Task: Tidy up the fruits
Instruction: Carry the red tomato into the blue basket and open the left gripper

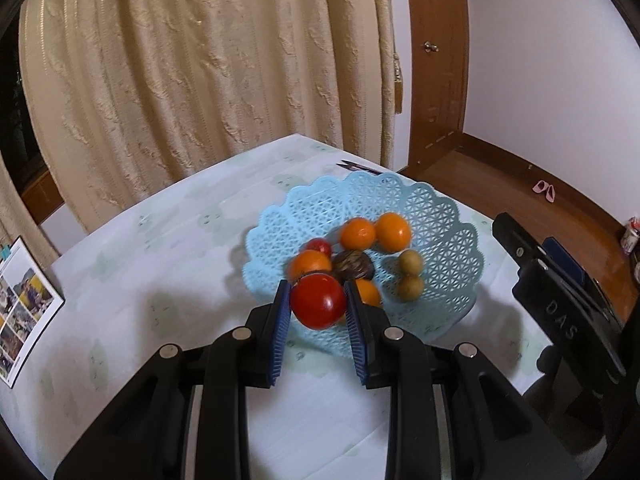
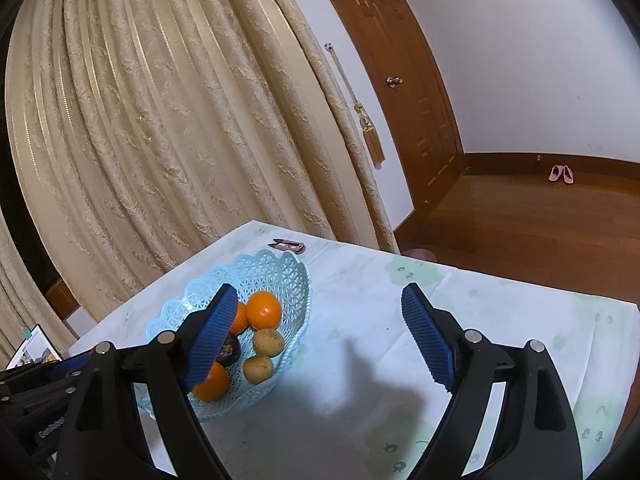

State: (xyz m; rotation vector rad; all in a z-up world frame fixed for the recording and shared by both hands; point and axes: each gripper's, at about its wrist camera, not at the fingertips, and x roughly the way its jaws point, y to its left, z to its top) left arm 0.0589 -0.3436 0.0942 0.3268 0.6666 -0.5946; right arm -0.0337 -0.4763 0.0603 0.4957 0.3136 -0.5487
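My left gripper [image 1: 317, 300] is shut on a red tomato [image 1: 318, 300] and holds it just above the near rim of a light blue lattice basket [image 1: 440, 216]. In the basket lie several oranges [image 1: 393, 231], a smaller red fruit [image 1: 318, 246], a dark brown fruit [image 1: 354, 266] and two small tan fruits [image 1: 410, 287]. My right gripper [image 2: 320, 320] is open and empty above the table to the right of the basket [image 2: 288, 272]. Its left finger [image 2: 210, 336] hides part of the basket's contents; an orange [image 2: 263, 310] and the tan fruits [image 2: 268, 342] show there.
The table wears a pale patterned cloth [image 1: 180, 280]. A small dark clip-like object [image 2: 289, 245] lies beyond the basket. A photo sheet [image 1: 22, 304] lies at the table's left edge. Beige curtains [image 1: 200, 80] hang behind; a wooden door [image 2: 400, 80] and floor are at the right.
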